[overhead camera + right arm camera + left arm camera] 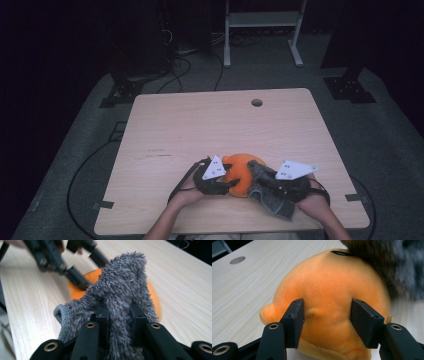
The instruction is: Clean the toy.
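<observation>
We are pinching the orange plush toy [329, 302] with our left gripper [327, 322], jaws pressing its sides, near the table's [200, 120] front edge. Our right gripper [117, 322] is clamping the grey fuzzy cloth [120, 290], draping it over the toy's right side. The cloth is hiding the toy's far face.

table [170, 125]: 1 | hole in table [257, 102]: 1 | orange plush toy [241, 170]: 1 | grey fluffy cloth [272, 197]: 1 | grippers: 2, left gripper [231, 183] and right gripper [260, 176] | hands: 2 | white frame on floor [262, 22]: 1
</observation>
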